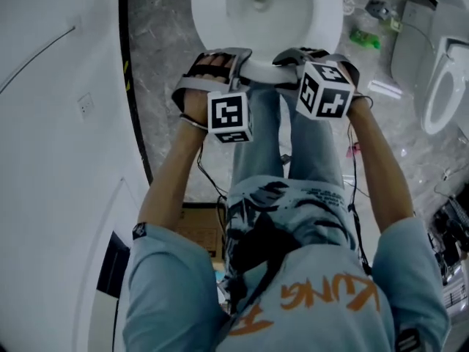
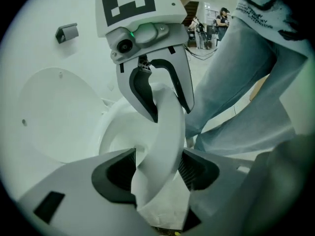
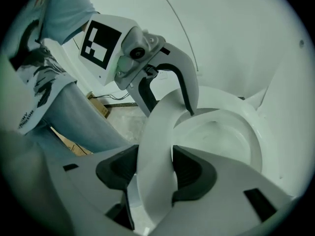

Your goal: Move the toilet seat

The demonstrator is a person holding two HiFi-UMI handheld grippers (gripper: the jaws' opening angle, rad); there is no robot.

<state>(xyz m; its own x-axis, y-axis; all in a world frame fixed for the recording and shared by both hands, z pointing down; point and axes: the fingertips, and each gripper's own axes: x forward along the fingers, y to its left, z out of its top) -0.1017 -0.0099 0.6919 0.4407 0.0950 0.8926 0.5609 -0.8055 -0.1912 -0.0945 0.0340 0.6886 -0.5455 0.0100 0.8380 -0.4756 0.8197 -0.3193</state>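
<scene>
The white toilet seat (image 1: pixel 260 72) lies at the front of the bowl (image 1: pixel 212 13), just ahead of the person's knees. My left gripper (image 1: pixel 233 56) and right gripper (image 1: pixel 300 56) hold its front edge side by side. In the left gripper view the seat (image 2: pixel 165 146) runs up between the pads of my left gripper (image 2: pixel 158 168), which press on both its sides; the right gripper (image 2: pixel 165 109) clasps it further along. In the right gripper view the seat (image 3: pixel 155 146) fills the gap of my right gripper (image 3: pixel 150 173), with the left gripper (image 3: pixel 170 107) beyond. The lid (image 2: pixel 54 112) stands raised.
A curved white wall (image 1: pixel 58 123) runs down the left. Another white toilet fixture (image 1: pixel 443 86) stands at the right, with a green object (image 1: pixel 364 38) on the marble floor near it. A cardboard box (image 1: pixel 201 229) lies by the person's legs (image 1: pixel 308 145).
</scene>
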